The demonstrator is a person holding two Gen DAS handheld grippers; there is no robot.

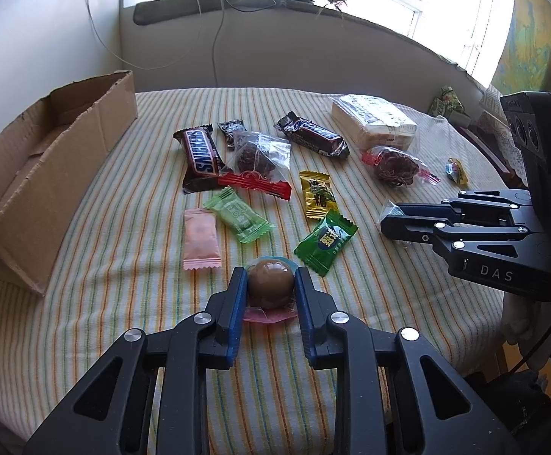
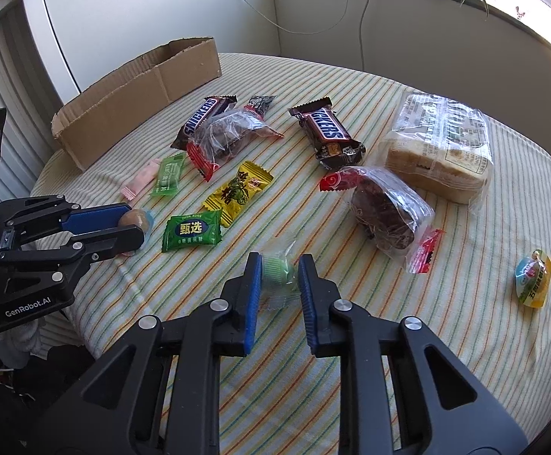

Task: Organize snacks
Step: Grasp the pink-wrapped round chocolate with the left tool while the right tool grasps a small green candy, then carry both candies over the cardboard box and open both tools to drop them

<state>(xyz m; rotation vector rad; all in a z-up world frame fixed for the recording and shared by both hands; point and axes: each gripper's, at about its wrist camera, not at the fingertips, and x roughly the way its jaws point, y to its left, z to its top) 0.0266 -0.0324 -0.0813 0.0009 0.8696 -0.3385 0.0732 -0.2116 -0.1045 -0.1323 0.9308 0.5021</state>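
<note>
Only the right view shows us the green sweet [image 2: 280, 270] its fingers [image 2: 253, 284] pinch; left fingers [image 1: 237, 295] pinch a brown ball [image 1: 270, 283].

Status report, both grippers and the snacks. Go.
Left gripper shut on brown ball candy. Right gripper shut on green wrapped candy. Cardboard box empty, far left. Other snacks loose on the striped cloth; path clear.

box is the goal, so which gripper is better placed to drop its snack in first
Left. The left gripper grips the brown ball candy, and the cardboard box lies on its side. The right gripper grips a green candy farther from the box.
</note>
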